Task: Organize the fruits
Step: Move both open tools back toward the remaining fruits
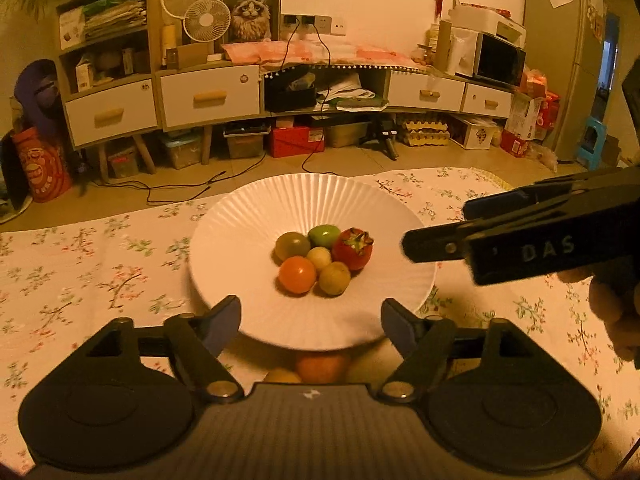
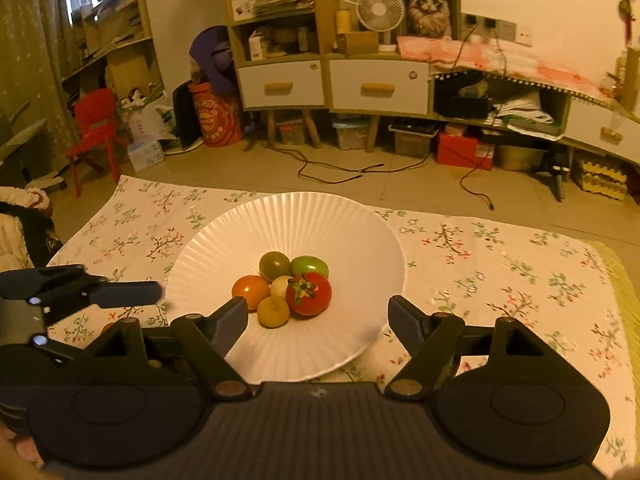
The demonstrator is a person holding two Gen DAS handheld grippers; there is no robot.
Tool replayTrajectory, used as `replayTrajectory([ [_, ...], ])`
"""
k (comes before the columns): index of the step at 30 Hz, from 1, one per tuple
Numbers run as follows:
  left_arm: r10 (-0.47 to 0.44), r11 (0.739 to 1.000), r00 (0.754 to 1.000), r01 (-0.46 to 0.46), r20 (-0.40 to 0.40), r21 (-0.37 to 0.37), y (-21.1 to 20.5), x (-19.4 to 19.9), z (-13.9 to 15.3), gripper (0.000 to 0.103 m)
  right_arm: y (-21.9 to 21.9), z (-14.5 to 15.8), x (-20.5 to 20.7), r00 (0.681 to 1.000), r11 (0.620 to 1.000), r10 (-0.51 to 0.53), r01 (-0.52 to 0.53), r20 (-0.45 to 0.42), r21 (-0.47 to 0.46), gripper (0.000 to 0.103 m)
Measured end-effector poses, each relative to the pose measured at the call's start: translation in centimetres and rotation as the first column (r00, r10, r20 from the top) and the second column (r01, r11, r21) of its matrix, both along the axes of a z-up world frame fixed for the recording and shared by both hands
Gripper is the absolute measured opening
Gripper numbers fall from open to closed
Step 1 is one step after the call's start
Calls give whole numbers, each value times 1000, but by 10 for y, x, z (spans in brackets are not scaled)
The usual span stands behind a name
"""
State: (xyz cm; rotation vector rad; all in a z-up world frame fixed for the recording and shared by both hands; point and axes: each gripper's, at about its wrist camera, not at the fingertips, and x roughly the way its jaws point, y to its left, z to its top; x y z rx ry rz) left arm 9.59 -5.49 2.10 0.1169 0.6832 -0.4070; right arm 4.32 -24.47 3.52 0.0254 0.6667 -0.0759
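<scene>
Lettering "DAS" showing on right gripper (image 1: 436,226), entering from the right beside the plate (image 1: 248,216) rim. Sitting on floral cloth (image 1: 80,264), holding 6 fruits (image 1: 322,258) clustered at centre. Left gripper (image 1: 311,320) spread wide, pinching nothing; right likewise spread, empty.

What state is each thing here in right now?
Left hand-held gripper: open, nothing held.
Right hand-held gripper: open, nothing held.
White plate: flat on the floral cloth.
Six fruits: clustered, touching, at plate's middle.
Red fruit: stem upward.
</scene>
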Motion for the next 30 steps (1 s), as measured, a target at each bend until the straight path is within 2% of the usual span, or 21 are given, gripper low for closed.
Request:
replayTrajectory([
  [5,20,1000,1000,-20,-11,1,15,-9,0,80,8,0,-14,999,999,-27,28,27,-34,81],
  [17,35,998,998,-32,-47,53,41,-26,2,93,30,-2,-36,999,998,1,1,38,-57,91],
  [30,18,998,997,-13,-77,63,66,-45,-9,96,47,-18,-50,1000,999,14,-15,-2,-46,96],
])
